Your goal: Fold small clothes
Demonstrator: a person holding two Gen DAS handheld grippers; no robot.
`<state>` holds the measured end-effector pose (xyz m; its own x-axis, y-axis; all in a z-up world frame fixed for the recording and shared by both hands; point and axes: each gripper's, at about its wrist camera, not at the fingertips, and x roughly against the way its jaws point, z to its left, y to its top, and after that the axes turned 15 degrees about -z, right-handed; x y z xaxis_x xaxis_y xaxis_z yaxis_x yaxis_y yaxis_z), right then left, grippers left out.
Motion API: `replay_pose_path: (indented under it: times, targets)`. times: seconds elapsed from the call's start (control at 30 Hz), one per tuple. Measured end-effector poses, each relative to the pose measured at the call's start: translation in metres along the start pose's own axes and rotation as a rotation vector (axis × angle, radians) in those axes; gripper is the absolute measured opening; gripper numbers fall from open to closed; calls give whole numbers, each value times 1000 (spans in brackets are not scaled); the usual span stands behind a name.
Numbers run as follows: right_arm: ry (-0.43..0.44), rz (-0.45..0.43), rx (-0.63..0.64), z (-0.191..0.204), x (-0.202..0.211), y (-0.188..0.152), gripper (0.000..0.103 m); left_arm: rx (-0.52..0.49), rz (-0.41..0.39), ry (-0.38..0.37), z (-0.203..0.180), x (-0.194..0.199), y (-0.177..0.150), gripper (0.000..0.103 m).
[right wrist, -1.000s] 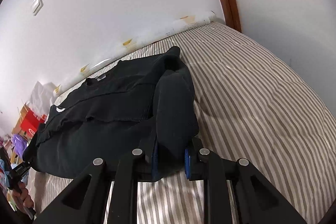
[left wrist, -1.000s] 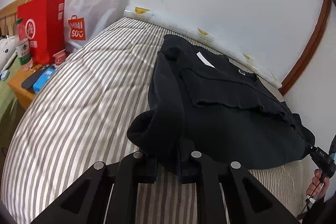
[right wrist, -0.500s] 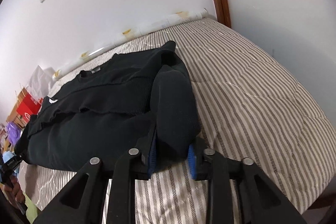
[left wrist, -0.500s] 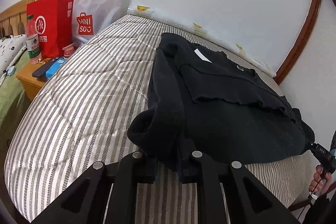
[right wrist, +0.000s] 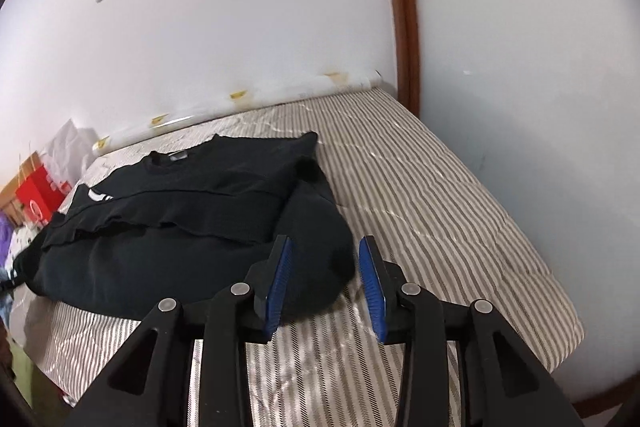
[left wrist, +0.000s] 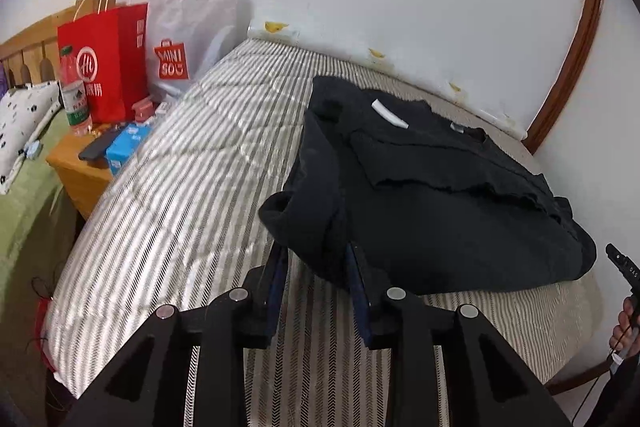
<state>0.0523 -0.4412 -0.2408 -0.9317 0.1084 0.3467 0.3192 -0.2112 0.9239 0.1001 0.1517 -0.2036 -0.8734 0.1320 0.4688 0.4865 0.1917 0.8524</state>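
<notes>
A black sweatshirt [left wrist: 440, 219] [right wrist: 180, 219] lies folded on the striped mattress [left wrist: 180, 187] [right wrist: 440, 207], both sleeves turned in along its sides. My left gripper [left wrist: 315, 251] sits at the near end of the left sleeve fold. Its jaws are opening and the cuff lies slack between them on the bed. My right gripper [right wrist: 324, 241] is at the near end of the right sleeve fold, jaws opening too. A bare gap shows between its right pad [right wrist: 372, 287] and the cloth.
A red paper bag [left wrist: 108, 59], a white shopping bag [left wrist: 188, 35] and a bottle [left wrist: 74, 95] stand by a wooden bedside table [left wrist: 80, 175] left of the bed. A hand [left wrist: 624, 315] shows at the right edge. Wooden trim [right wrist: 404, 27] runs up the wall corner.
Both grippers, shut on the sleeve folds a second ago, have spread their jaws and drawn back towards the near edge of the bed. The sleeves now rest on the mattress.
</notes>
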Motion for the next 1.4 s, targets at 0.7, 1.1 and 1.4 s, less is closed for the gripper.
replay_pose_path:
  times: [0.7,1.1,1.4]
  targets:
    - [155,100,71,92,-55,-21,38,-98,-100,-100,-45,-6,36,42]
    - [119,182,117,110,-95,-33,38,-144,35,-63,-59,-65,0,45]
    - [94,222,108,119,-128,-14,38,-183,80,-32,-74,-100,18,49]
